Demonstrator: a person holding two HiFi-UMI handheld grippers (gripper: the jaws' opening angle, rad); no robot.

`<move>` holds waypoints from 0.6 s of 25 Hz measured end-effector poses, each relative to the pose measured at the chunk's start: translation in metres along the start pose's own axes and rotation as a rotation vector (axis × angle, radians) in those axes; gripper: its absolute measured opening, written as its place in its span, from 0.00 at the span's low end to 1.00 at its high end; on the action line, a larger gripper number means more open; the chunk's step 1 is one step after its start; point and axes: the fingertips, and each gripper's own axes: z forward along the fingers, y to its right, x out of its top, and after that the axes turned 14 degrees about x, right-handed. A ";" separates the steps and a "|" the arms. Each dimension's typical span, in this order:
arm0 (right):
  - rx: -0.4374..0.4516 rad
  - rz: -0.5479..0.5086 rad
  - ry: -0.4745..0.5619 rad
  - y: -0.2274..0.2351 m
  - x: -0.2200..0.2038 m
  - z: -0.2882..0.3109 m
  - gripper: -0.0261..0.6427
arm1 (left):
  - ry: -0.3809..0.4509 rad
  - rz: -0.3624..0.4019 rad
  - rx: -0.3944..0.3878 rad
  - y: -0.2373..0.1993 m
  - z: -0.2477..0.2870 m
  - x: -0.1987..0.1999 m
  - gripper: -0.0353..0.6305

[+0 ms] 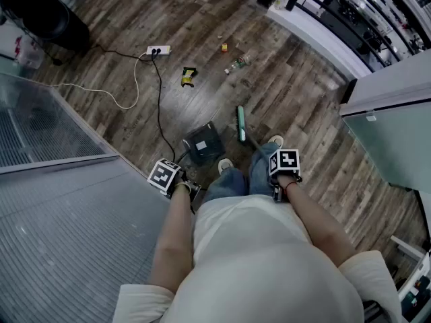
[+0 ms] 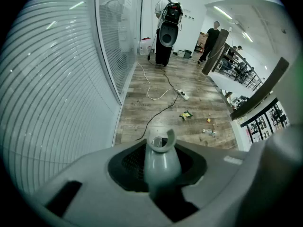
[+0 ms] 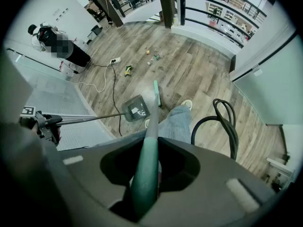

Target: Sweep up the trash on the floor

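My left gripper (image 1: 180, 187) is shut on the grey dustpan handle (image 2: 161, 162). The dark dustpan (image 1: 203, 144) rests on the wood floor just ahead of my feet. My right gripper (image 1: 280, 180) is shut on the green broom handle (image 3: 146, 169), and the broom's green head (image 1: 241, 124) stands on the floor right of the dustpan. Farther ahead lies the trash: a yellow wrapper (image 1: 188, 77), a clear plastic bottle (image 1: 237, 64) and a small yellow scrap (image 1: 224, 46). The left gripper view shows the same wrapper (image 2: 186, 114) and bottle (image 2: 210, 132).
A white power strip (image 1: 158, 50) with black and white cables (image 1: 160, 106) lies between the dustpan and the trash. A glass wall with blinds (image 1: 60, 200) runs along the left, a glass partition (image 1: 394, 140) on the right. People (image 2: 166, 27) stand far down the hall.
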 end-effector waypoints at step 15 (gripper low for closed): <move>-0.010 -0.066 -0.020 -0.007 0.005 -0.003 0.18 | 0.005 0.016 -0.010 -0.003 -0.002 -0.006 0.20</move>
